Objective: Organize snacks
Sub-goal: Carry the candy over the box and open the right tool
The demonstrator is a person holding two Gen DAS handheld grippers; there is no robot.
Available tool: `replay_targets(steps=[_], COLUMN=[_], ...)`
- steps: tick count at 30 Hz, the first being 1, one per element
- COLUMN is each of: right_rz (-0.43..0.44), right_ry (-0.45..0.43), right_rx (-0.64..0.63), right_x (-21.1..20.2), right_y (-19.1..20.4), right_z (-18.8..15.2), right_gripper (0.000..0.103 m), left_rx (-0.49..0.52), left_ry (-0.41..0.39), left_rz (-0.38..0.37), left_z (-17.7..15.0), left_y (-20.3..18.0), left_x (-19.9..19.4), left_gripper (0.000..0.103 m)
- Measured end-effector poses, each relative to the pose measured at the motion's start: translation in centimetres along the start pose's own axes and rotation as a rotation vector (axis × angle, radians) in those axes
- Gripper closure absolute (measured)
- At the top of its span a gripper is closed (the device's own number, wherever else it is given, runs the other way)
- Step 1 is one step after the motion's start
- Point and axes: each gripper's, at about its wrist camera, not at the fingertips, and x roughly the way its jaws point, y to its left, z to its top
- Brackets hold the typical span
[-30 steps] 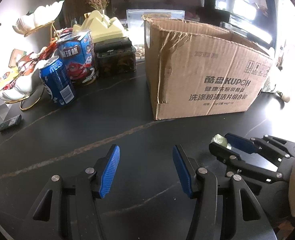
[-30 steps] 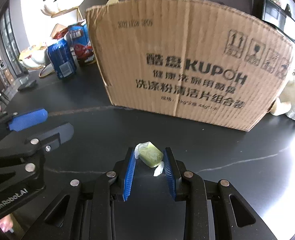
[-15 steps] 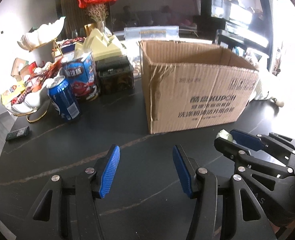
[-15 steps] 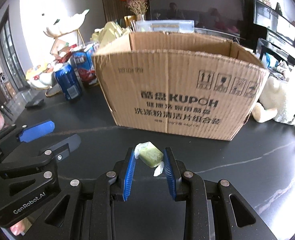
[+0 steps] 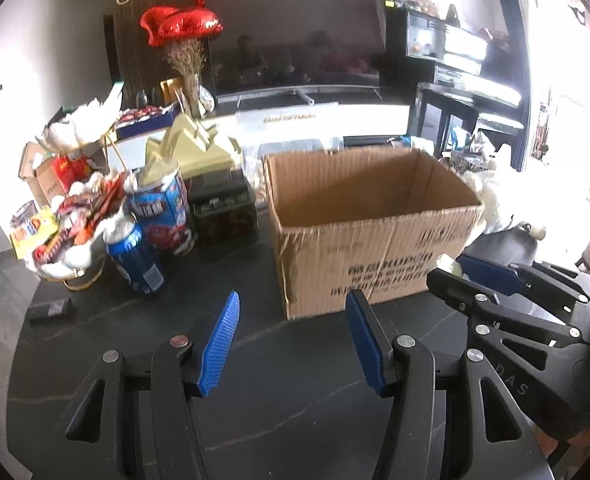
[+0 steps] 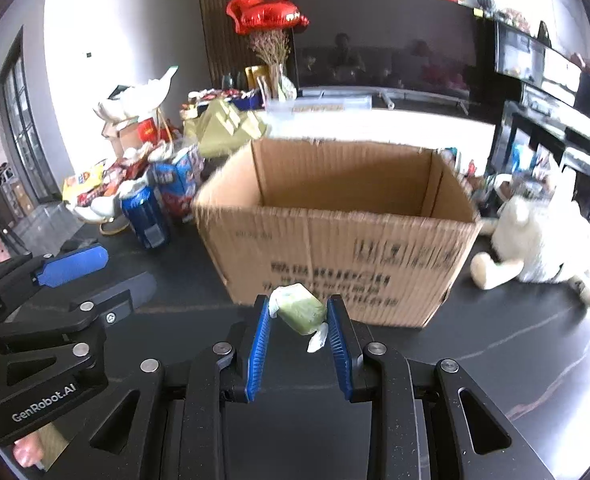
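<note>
My right gripper [image 6: 299, 316] is shut on a small green wrapped snack [image 6: 301, 310], held in the air in front of an open cardboard box [image 6: 343, 256] on the dark table. In the left wrist view the box [image 5: 375, 248] stands ahead and its visible inside holds nothing. The right gripper [image 5: 451, 270] shows at the right with the snack [image 5: 449, 262] peeking out at its tip. My left gripper [image 5: 293, 320] is open with nothing between its blue pads, above the table before the box's left corner.
Left of the box stand a blue drink can [image 5: 135, 258], a blue snack canister [image 5: 163, 216], a dark tin [image 5: 223, 210] and a white tiered stand heaped with snack packets [image 5: 71, 236]. A white plush toy [image 6: 531, 236] lies right of the box. A small dark remote [image 5: 49, 309] lies at the table's left edge.
Both grippers have risen, so the box's open top and inside now show. The right gripper still holds the green snack; the left stays open.
</note>
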Motion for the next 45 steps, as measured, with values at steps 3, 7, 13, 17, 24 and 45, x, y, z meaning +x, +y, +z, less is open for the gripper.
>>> replay_targets(steps=[3, 7, 13, 17, 24, 45], right_rz=[-0.016, -0.026, -0.049, -0.066, -0.078, -0.172], right_ry=[-0.022, -0.047, -0.054, -0.069, -0.047, 0.019], right_rx=[-0.015, -0.022, -0.027, -0.040, -0.046, -0.033], right_x=[-0.7, -1.6, -1.9, -2.0, -0.8, 2.5], right_y=[-0.1, -0.4, -0.7, -0.8, -1.3, -2.8], right_z=[1.4, 3.2, 6.1, 7.6, 10.4, 12.2], right_gripper=[0.073, 0.073, 0.073, 0.073, 0.073, 0.036], left_rx=[0.018, 0.032, 0.052, 0.060, 0.039, 0.022], left_ry=[-0.009, -0.012, 0.001, 0.020, 0.060, 0.082], left_rz=[0.003, -0.027, -0.018, -0.016, -0.015, 0.044], left_z=[1.3, 3.1, 5.6, 7.1, 9.6, 10.9], left_y=[-0.2, -0.2, -0.2, -0.1, 0.4, 1.3], left_x=[-0.6, -1.1, -1.0, -0.6, 0.9, 3.7], left_gripper=[0.046, 0.044, 0.039, 0.038, 0.036, 0.028])
